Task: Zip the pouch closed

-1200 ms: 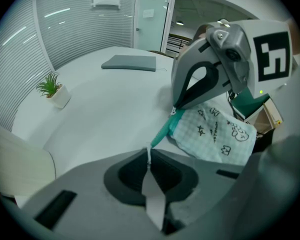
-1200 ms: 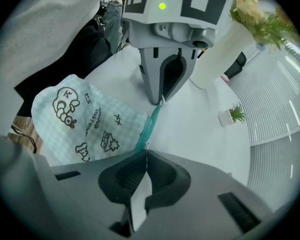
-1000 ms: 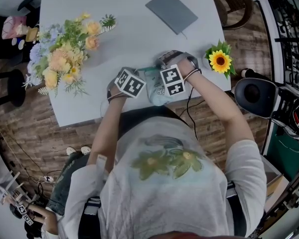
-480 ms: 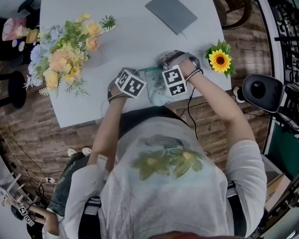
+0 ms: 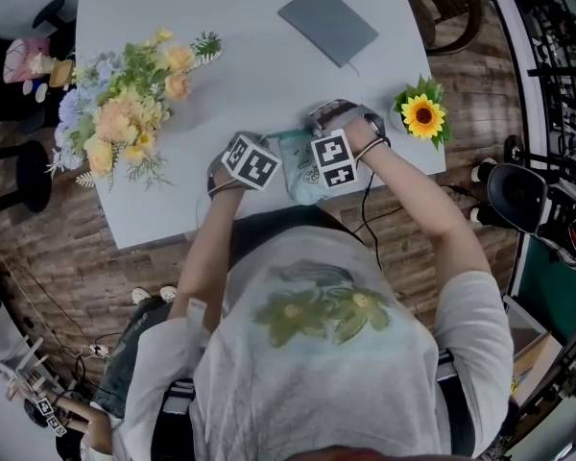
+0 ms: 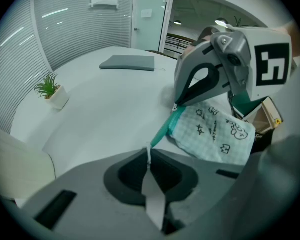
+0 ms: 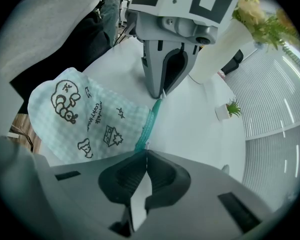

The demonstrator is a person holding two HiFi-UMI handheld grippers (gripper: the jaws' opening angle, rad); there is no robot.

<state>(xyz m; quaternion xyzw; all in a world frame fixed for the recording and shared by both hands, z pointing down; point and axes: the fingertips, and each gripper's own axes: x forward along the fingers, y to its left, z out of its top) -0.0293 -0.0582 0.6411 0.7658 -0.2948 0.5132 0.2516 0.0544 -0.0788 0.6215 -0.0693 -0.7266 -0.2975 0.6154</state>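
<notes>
While nothing has shifted since a second ago, left tongs [image 6: 149, 156] stay clenched on one end of the zip [image 6: 166, 125], right tongs [image 7: 146, 151] on the other. Pouch [image 5: 302, 176] lies at the 6 o'clock edge of the surface [image 5: 250, 56]. Zipping looks paused or finished.

Pale grey table [image 5: 250, 75] fills the head view, and on its left side stands a big mixed bouquet [image 5: 125, 109] of yellow, peach and pale blue blooms. At the far edge lies a flat grey notebook [image 5: 328, 23], closed and well apart from the flowers. On the right edge there's a single sunflower [image 5: 423, 116] (bright yellow, dark centre). The left tool view picks up a small potted plant [image 6: 52, 90] in a white pot on the table. Wooden floor [image 5: 67, 267] lies all around.
</notes>
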